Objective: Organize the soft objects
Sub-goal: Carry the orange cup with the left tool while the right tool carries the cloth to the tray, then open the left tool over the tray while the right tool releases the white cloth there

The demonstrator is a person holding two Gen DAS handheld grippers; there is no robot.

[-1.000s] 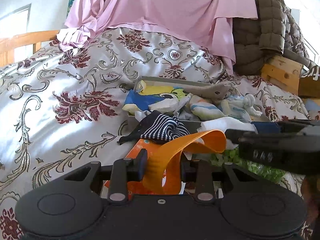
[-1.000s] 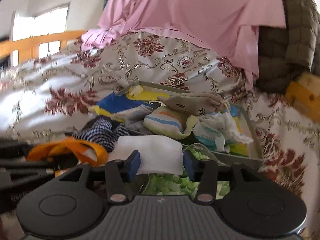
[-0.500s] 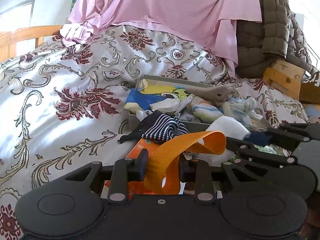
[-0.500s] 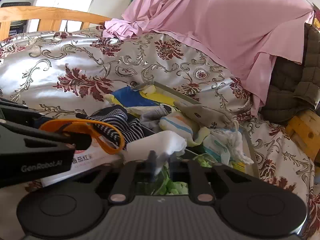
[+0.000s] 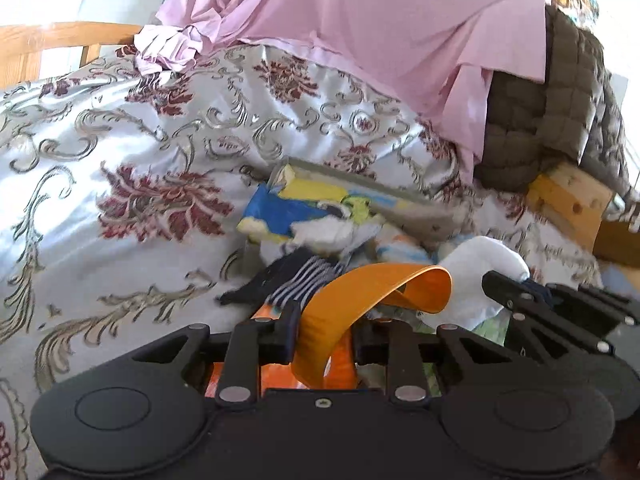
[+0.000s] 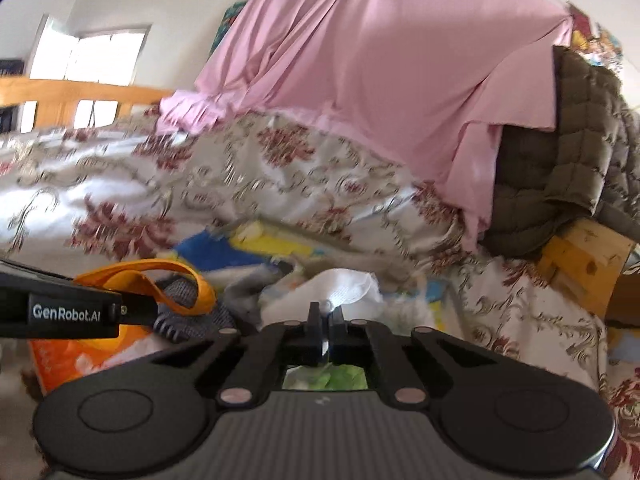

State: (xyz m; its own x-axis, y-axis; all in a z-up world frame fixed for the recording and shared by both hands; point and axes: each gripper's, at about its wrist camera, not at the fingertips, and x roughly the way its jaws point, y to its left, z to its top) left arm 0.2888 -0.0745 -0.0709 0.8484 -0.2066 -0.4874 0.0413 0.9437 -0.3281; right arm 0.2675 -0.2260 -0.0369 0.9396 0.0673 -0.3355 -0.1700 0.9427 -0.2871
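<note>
My left gripper (image 5: pixel 326 330) is shut on an orange band (image 5: pixel 372 284) that loops up and to the right; it also shows in the right wrist view (image 6: pixel 160 280). My right gripper (image 6: pixel 326 316) is shut on a white cloth (image 6: pixel 340 286), lifted over the pile; the cloth also shows in the left wrist view (image 5: pixel 480 268). A grey tray (image 5: pixel 360 174) on the bed holds several soft items. A dark striped sock (image 5: pixel 296 276) lies at the tray's near edge.
A floral bedspread (image 5: pixel 140 152) covers the bed. A pink sheet (image 5: pixel 360 20) and an olive quilted jacket (image 5: pixel 560 100) hang behind. An orange packet (image 6: pixel 76 356) and a green-filled bag (image 6: pixel 332 376) lie under the grippers. Wooden frame (image 5: pixel 568 200) at right.
My right gripper has shut on the white cloth and lifted it up. The left gripper has kept hold of the orange band and risen slightly.
</note>
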